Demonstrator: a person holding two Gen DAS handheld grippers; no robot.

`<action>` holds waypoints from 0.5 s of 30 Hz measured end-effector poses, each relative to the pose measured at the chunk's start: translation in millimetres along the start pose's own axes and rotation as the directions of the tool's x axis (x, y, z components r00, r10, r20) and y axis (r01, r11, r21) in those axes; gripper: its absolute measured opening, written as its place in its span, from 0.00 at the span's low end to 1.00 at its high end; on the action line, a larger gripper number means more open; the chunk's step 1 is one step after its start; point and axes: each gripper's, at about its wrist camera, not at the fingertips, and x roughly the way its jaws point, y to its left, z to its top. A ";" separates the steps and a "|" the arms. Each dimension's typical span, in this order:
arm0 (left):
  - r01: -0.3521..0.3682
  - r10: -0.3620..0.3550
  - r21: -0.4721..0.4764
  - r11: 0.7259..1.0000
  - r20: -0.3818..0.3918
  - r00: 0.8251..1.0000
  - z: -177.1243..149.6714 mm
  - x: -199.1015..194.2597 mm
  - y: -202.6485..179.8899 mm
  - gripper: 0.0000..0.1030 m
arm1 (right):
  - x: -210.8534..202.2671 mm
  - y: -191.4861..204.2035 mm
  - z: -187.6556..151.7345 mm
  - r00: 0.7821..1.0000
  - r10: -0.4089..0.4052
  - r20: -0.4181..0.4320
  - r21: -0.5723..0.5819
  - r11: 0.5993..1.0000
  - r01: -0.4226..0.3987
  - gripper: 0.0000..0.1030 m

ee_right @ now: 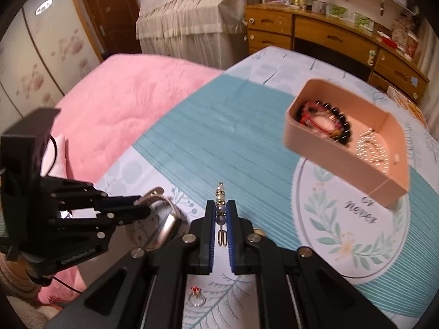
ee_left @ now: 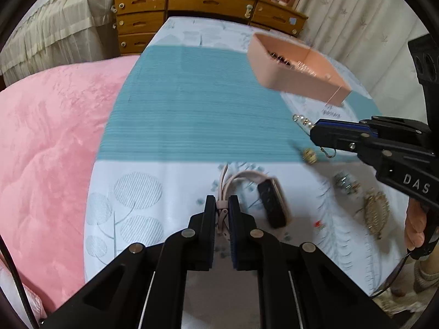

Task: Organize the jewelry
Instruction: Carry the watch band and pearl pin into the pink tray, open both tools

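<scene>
Left claw (ee_left: 222,208) is clamped on the strap of the watch (ee_left: 271,205), right claw (ee_right: 221,213) pinches a beaded earring (ee_right: 221,205), both over the bed (ee_left: 137,186). Pink tray (ee_right: 310,139) sits well apart. Watch body dangles, so a swing could slip the strap; the earring's only nipped, easy to drop.

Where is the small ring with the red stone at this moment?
In the right wrist view, the ring lies on the patterned sheet at the bottom centre, below the right gripper and its beaded earring.
</scene>
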 end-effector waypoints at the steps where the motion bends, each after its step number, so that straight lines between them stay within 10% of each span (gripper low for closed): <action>1: 0.006 -0.006 0.004 1.000 0.010 1.000 3.8 -4.8 -2.7 0.06 | -7.8 -4.3 2.7 1.000 0.001 0.016 0.015 1.000 -0.001 0.07; 15: 0.057 -0.078 0.103 0.993 0.212 0.974 140.5 -77.4 -80.5 0.06 | -117.2 -105.5 68.2 0.971 -0.115 0.211 0.287 0.956 0.051 0.07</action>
